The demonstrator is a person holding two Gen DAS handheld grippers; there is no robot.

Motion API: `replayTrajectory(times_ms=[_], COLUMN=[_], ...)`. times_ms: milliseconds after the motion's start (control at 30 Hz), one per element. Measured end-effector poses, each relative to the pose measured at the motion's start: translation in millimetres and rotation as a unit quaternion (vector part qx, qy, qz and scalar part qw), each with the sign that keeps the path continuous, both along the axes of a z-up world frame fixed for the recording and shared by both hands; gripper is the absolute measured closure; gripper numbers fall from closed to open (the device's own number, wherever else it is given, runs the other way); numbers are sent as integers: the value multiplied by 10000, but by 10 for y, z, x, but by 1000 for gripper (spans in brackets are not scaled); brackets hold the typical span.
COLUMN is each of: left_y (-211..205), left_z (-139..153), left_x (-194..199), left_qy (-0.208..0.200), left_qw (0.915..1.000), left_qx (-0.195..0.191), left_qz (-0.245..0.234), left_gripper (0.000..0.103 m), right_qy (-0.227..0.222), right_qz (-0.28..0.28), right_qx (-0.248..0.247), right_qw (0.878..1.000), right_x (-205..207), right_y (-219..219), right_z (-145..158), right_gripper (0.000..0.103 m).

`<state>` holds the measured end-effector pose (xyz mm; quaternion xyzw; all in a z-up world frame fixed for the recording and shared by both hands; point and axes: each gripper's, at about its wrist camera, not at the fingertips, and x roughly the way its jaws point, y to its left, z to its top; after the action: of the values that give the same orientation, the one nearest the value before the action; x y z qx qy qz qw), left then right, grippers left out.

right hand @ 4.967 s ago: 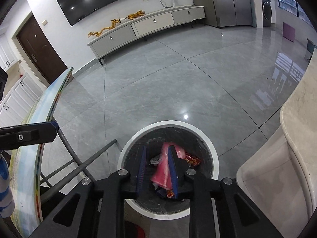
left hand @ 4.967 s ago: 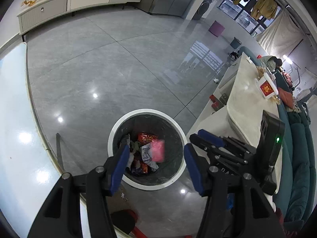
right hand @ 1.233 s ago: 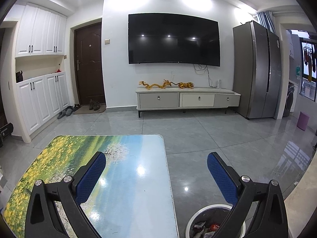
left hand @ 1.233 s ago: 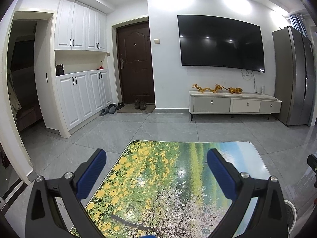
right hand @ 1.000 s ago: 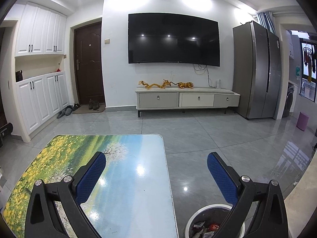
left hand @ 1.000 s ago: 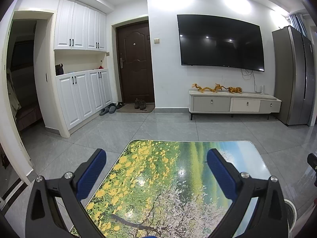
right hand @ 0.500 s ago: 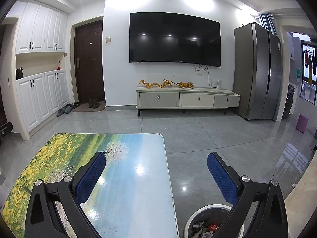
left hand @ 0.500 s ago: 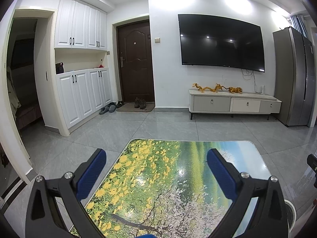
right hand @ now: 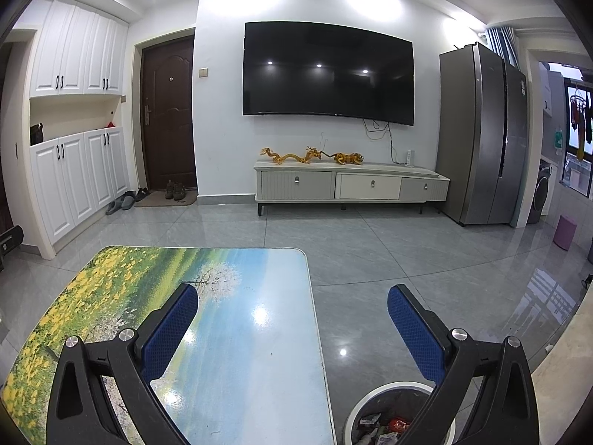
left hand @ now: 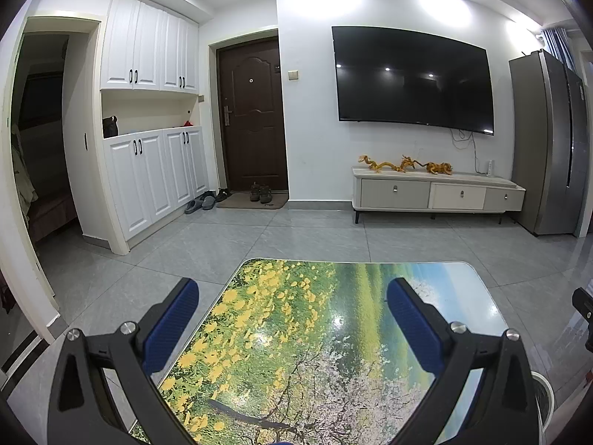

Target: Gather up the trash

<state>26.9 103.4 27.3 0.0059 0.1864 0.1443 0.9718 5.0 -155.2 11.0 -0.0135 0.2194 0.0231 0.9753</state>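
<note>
A: What are the two grippers doing?

B: The left gripper is held level over the tabletop, its blue-padded fingers spread wide with nothing between them. The right gripper is the same, wide apart and holding nothing. It sits over the tabletop's right edge, so one finger is above the tabletop and the other above the floor.

A: Where is the trash?

B: In a round bin with a white rim, standing on the floor just beside the tabletop's right edge, low in the right wrist view. Crumpled wrappers lie inside it, one of them red. The right gripper's finger hides part of the bin. In the left wrist view only a sliver of its rim shows at the lower right.

A: And the surface?

B: The tabletop is glossy and printed with a landscape of yellow flowers, green field, blue sky and a white blossoming tree. Ceiling lights glare off it.

A: What is beyond it?

B: Grey tiled floor stretches from the tabletop's far edge to the back wall. There, a large dark television hangs above a low cabinet carrying golden dragon figures. A dark door with shoes on its mat stands to the left, then white cupboards. A steel refrigerator is on the right.
</note>
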Motion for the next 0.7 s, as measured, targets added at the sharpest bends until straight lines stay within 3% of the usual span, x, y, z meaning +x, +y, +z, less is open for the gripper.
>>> replayTrajectory(times_ms=[700], left_y=[-95], left_z=[-50], left_x=[55], left_qy=[20], left_qw=[9998], left_qx=[60], left_qz=[-163], left_gripper=[1], right_qy=[46], right_qz=[-12], right_qx=[-67], right_qw=[10000], right_x=[3], right_y=[-22], right_z=[-17], right_gripper=[0])
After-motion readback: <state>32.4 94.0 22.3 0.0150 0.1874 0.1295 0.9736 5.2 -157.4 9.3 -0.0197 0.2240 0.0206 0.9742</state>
